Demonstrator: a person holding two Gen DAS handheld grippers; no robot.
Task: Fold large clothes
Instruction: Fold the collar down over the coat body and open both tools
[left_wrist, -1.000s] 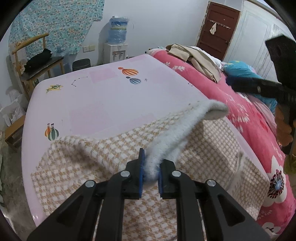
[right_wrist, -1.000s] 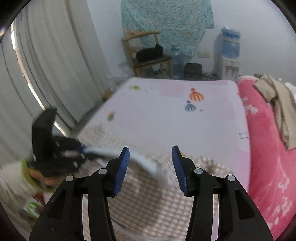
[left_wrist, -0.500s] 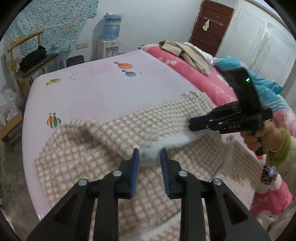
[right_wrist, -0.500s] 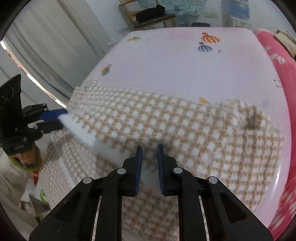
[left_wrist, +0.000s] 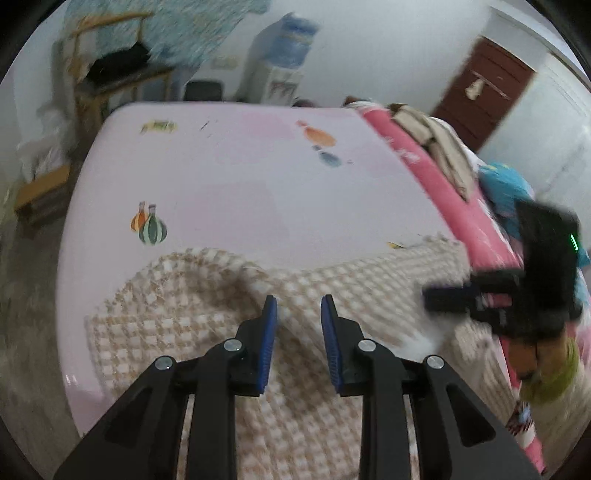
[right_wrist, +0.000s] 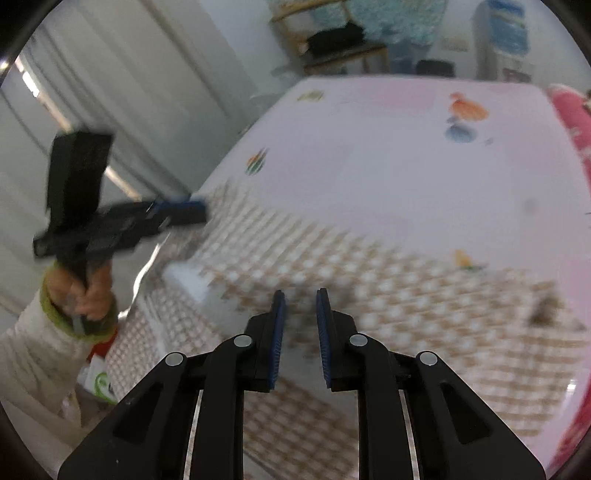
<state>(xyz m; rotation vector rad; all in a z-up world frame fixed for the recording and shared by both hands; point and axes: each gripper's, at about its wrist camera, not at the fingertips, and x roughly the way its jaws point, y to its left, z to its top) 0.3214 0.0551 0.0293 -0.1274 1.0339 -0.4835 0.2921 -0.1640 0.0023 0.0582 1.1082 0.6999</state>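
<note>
A large beige-and-white checked fleece garment (left_wrist: 207, 295) lies folded across the near end of the pink bed, its white lining (right_wrist: 184, 275) showing at a turned edge. My left gripper (left_wrist: 298, 299) hovers just over the cloth's middle fold, jaws apart, nothing pinched. In the right wrist view the left gripper (right_wrist: 201, 210) sits at the cloth's left edge, held by a hand. My right gripper (right_wrist: 300, 293) is low over the cloth; its jaws are opening with a narrow gap and only blurred cloth beyond. From the left wrist view the right gripper (left_wrist: 428, 297) sits over the cloth's right side.
The pink bedsheet (left_wrist: 240, 177) with balloon prints stretches away. A red floral quilt (left_wrist: 424, 177) with piled clothes (left_wrist: 436, 147) runs along the right. A wooden chair (left_wrist: 110, 74) and water dispenser (left_wrist: 284, 66) stand at the far wall. Pale curtains (right_wrist: 129, 92) hang left.
The left gripper let go of the white fleece edge and its jaws parted. The right gripper came down, closed on that edge, then loosened. The raised edge now lies down on the cloth.
</note>
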